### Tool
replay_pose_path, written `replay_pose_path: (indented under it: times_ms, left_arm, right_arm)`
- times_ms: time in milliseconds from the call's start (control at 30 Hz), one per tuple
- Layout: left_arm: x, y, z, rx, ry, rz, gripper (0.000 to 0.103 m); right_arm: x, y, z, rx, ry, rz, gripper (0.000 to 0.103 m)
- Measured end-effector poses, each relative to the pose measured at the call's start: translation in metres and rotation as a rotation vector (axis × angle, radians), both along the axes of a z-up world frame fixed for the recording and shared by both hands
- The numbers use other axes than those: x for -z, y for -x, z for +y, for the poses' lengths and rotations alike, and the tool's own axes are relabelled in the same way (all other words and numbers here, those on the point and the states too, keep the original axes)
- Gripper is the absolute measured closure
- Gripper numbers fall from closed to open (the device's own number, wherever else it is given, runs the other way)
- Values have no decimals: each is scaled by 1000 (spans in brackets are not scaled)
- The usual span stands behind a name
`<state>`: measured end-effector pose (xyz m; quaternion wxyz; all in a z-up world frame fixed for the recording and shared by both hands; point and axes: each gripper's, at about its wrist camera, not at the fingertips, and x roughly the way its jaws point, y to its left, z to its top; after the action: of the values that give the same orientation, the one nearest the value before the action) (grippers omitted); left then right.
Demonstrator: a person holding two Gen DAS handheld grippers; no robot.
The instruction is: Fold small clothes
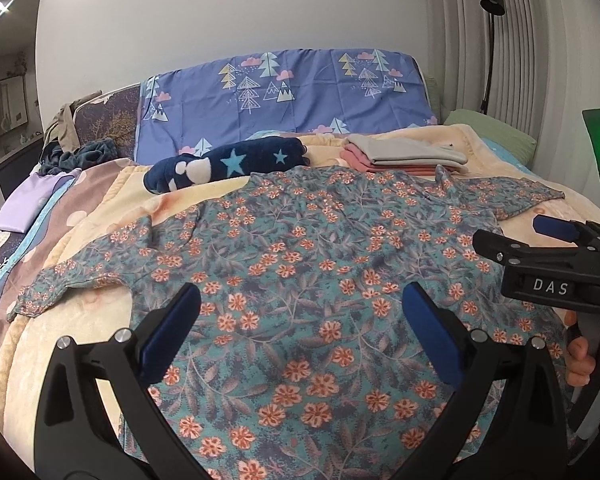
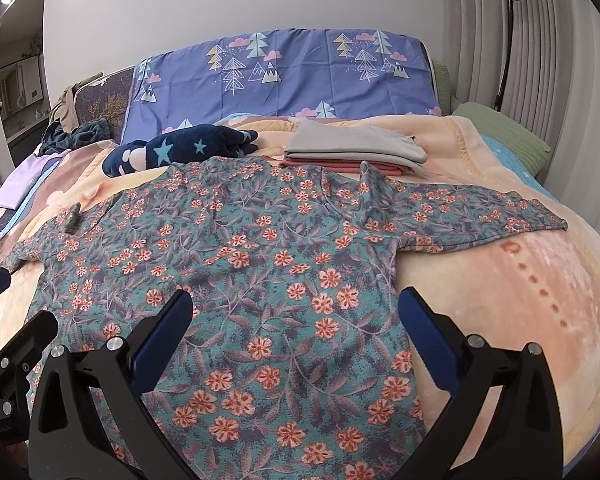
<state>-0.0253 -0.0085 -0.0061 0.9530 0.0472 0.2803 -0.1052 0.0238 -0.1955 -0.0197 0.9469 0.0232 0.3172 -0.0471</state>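
Fingers of left gripper and right gripper are spread, grasping nothing; floral shirt lies flat mid-frame on the blanket, hem cut off at the bottom edge; neck points up-frame, sleeves left and right.

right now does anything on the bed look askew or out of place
Mostly tidy. The floral shirt lies spread flat, but its collar by the right shoulder is bunched and stands up. A small grey object rests on the left sleeve; I cannot tell what it is. The folded stack behind looks neat.
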Motion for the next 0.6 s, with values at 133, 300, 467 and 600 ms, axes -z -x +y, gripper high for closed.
replay_pose_path:
  times_ms: [133, 300, 467, 600]
  left_arm:
    - [1, -1, 0, 13, 11, 8, 2]
    - [2, -1, 1, 13, 17, 12, 2]
    - [4, -3, 2, 14, 22, 20, 2]
    - [5, -3, 2, 16, 22, 21, 2]
  right_arm:
    - [0, 0, 0, -3, 2, 0, 1]
    - [-1, 0, 1, -2, 3, -1, 1]
    - [-1, -1, 1, -6, 5, 0, 1]
    - [-2, -3, 2, -9, 9, 0, 1]
